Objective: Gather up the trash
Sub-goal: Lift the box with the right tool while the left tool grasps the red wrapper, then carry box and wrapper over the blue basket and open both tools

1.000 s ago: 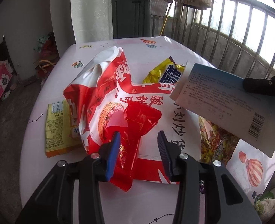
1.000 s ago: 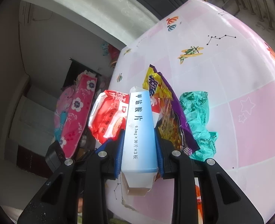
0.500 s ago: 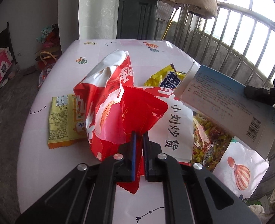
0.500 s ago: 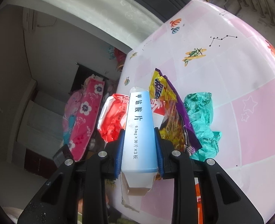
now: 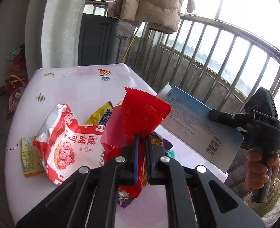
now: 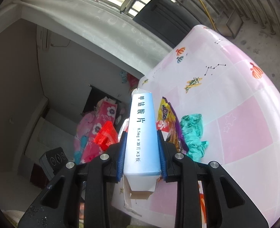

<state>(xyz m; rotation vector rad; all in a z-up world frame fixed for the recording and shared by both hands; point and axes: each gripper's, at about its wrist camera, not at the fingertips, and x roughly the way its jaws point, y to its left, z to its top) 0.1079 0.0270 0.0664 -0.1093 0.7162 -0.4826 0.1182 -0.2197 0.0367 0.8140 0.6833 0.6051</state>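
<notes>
My left gripper [image 5: 141,142] is shut on a red plastic wrapper [image 5: 140,117] and holds it up above the table. My right gripper [image 6: 141,138] is shut on a blue-and-white medicine box [image 6: 141,133], held in the air over the table's near edge; the box also shows in the left wrist view [image 5: 198,131]. On the table lie a red-and-white snack bag [image 5: 64,144], a yellow wrapper [image 5: 28,157], a yellow-and-purple bag [image 6: 168,119] and crumpled teal plastic [image 6: 194,134].
The pink patterned table [image 6: 244,114] stands beside a metal balcony railing [image 5: 225,57]. A dark cabinet [image 5: 98,39] and a white curtain [image 5: 60,22] stand behind it. A beige jacket [image 5: 153,1] hangs above. Pink flowered bedding [image 6: 96,129] lies left of the table.
My left gripper closed on the red wrapper and lifted it off the snack bag. My right gripper kept hold of the medicine box and rose a little.
</notes>
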